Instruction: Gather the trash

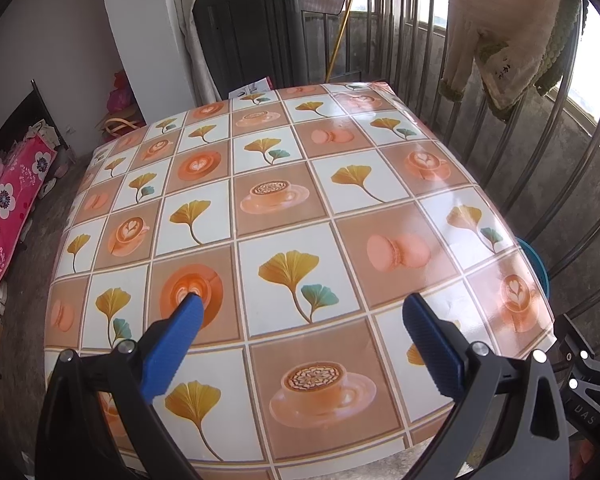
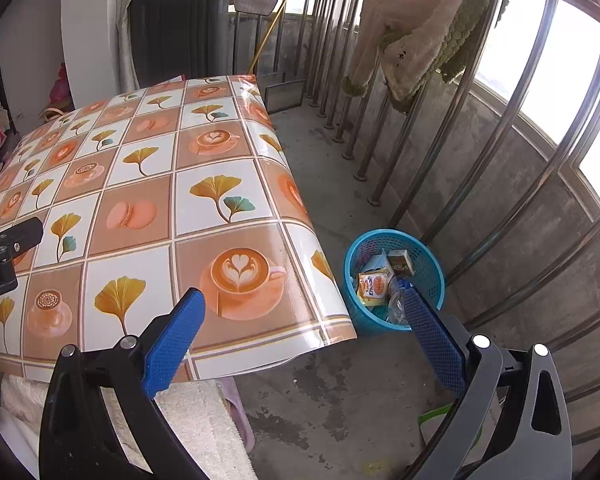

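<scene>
Over the patterned tablecloth (image 1: 284, 184), the left gripper (image 1: 300, 316) hangs spread and empty, no trash showing on the table. From the right wrist, the right gripper (image 2: 304, 312) is also spread and empty, near the blue basket (image 2: 356, 256) on the floor beside the table holding snack wrappers (image 2: 374, 286) and a small box (image 2: 400, 262); its low fingers could tip the light basket and spill them.

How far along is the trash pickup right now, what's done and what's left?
It looks nearly or fully done. The blue basket on the floor beside the table already holds wrappers, a small box and clear plastic. Nothing is in hand: the left hand-held gripper and right hand-held gripper are both open and empty. No loose trash shows on the patterned tabletop in either view.
</scene>
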A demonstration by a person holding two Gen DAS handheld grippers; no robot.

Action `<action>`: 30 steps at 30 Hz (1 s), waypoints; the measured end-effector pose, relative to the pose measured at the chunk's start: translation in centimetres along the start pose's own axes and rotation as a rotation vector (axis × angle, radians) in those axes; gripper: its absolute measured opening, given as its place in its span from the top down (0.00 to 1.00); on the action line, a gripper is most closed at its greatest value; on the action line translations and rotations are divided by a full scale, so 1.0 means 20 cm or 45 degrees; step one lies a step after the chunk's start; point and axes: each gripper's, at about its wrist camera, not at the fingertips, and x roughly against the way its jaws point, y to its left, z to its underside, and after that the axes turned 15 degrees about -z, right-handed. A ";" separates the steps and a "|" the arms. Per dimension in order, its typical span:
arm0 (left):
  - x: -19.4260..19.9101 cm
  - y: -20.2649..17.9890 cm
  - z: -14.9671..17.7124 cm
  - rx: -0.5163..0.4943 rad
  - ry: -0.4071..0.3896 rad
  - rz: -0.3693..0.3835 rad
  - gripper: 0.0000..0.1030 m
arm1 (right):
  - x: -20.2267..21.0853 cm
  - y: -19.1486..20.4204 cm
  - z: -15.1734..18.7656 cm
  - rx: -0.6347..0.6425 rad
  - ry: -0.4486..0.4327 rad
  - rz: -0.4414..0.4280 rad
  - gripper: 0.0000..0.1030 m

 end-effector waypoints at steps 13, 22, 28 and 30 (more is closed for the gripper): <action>0.00 0.00 0.00 -0.003 0.001 0.002 0.05 | 0.00 0.00 0.00 -0.002 -0.001 0.004 0.07; -0.01 0.01 0.00 -0.005 0.001 0.000 0.05 | 0.00 0.01 0.00 -0.001 -0.001 0.002 0.07; -0.01 0.01 0.00 -0.005 0.000 0.003 0.05 | 0.00 0.01 0.00 -0.001 0.000 0.002 0.07; 0.00 0.00 0.00 -0.003 0.000 0.000 0.05 | 0.00 0.01 0.00 -0.002 0.002 0.002 0.07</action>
